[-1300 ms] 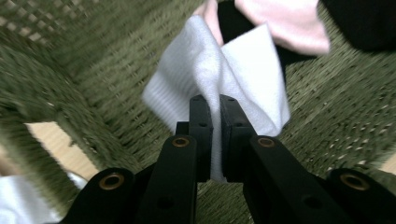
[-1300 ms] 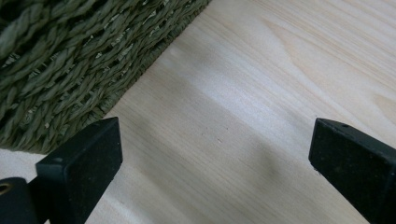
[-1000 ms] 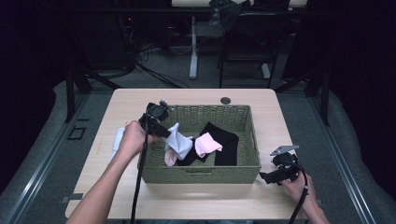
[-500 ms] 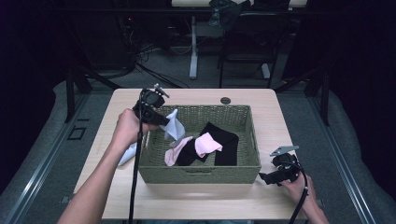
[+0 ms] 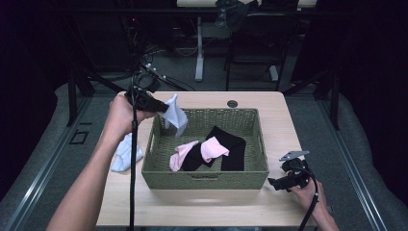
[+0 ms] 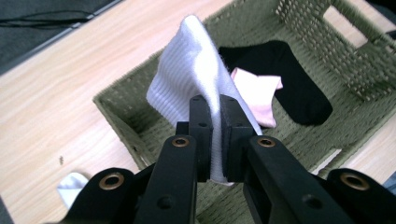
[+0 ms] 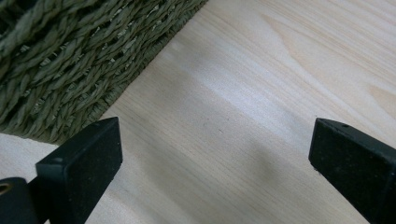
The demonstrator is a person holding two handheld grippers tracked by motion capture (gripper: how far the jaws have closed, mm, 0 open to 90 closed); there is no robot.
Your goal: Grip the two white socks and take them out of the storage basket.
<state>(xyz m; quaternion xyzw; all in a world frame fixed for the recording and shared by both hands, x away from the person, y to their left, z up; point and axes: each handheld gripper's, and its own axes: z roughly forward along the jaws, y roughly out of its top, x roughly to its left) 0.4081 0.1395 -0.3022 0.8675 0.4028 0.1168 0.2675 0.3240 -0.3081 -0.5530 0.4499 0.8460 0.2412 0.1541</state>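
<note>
My left gripper (image 5: 162,108) is shut on a white sock (image 5: 175,115), held in the air over the back left corner of the green woven basket (image 5: 207,179). In the left gripper view the white sock (image 6: 187,77) hangs pinched between the two black jaws (image 6: 212,130). Inside the basket lie a pink sock (image 5: 214,147), a second pink sock (image 5: 182,155) and black socks (image 5: 231,144). My right gripper (image 5: 272,183) rests low on the table beside the basket's front right corner, jaws wide open (image 7: 215,154) with nothing between them.
Another white sock (image 5: 125,153) lies on the table left of the basket, partly behind the left forearm. A round dark grommet (image 5: 232,103) sits near the table's back edge. Dark chairs and cables stand beyond the table.
The left gripper has lifted the white sock out of the basket and carried it up and toward the back left corner. The right gripper has stayed where it was.
</note>
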